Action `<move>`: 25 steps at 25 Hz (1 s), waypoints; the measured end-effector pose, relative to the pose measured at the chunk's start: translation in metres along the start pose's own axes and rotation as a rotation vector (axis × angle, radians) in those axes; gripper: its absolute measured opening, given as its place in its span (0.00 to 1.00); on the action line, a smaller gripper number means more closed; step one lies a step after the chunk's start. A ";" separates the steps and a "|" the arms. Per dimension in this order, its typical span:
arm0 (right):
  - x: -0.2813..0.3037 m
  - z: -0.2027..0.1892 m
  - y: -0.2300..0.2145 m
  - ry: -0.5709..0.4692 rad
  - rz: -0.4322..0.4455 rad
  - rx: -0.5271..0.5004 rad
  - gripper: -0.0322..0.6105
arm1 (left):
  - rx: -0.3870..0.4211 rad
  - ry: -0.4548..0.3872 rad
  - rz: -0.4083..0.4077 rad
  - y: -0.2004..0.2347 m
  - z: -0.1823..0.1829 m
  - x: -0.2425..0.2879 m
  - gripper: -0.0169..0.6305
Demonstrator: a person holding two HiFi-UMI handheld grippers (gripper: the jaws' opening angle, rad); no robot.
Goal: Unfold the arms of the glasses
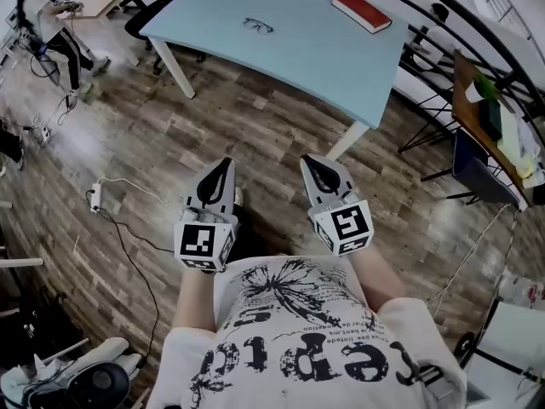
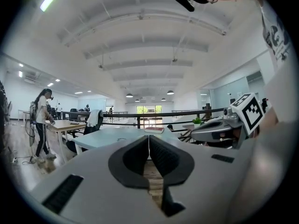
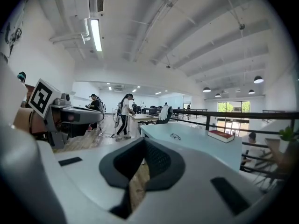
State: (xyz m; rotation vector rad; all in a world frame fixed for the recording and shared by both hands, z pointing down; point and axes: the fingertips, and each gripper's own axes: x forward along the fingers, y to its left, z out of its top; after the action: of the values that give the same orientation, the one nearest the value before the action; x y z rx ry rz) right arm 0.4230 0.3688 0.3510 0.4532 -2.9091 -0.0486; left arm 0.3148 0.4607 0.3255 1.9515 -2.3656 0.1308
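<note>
A pair of dark-framed glasses [image 1: 258, 25] lies on the pale blue table [image 1: 298, 54], far ahead of me; in the right gripper view the glasses [image 3: 175, 136] show small on the tabletop. Both grippers are held close to my body over the wooden floor, well short of the table. My left gripper [image 1: 223, 165] is shut with nothing in it, its dark pads [image 2: 140, 155] pressed together. On the other side my right gripper [image 1: 310, 162] is also shut and empty. The left gripper view catches the right gripper [image 2: 219, 129] beside it.
A red book [image 1: 361, 11] lies at the table's far right. Office chairs [image 1: 149, 11] stand at the table's left. A person [image 1: 55, 32] stands at far left. A power strip with cables [image 1: 95, 197] lies on the floor. Railing and desks [image 1: 485, 100] run along the right.
</note>
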 end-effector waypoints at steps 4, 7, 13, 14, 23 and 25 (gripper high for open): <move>0.067 0.012 -0.008 0.010 -0.029 0.002 0.07 | 0.002 0.003 -0.033 0.058 0.004 0.043 0.06; 0.128 0.025 -0.018 0.018 -0.051 -0.002 0.07 | -0.003 0.002 -0.059 0.111 0.012 0.085 0.06; 0.254 0.059 -0.045 0.022 -0.139 0.013 0.07 | 0.015 0.001 -0.138 0.221 0.030 0.172 0.06; 0.271 0.064 -0.049 0.023 -0.153 0.017 0.07 | 0.020 -0.001 -0.150 0.236 0.035 0.184 0.06; 0.377 0.080 -0.084 0.064 -0.202 0.032 0.07 | 0.008 0.021 -0.211 0.320 0.037 0.272 0.06; 0.392 0.076 -0.097 0.074 -0.211 0.033 0.07 | 0.002 0.028 -0.223 0.327 0.032 0.289 0.06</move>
State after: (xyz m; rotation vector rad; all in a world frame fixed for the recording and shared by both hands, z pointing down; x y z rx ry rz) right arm 0.0705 0.1574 0.3442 0.7497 -2.7823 -0.0145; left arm -0.0610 0.2369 0.3184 2.1818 -2.1127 0.1459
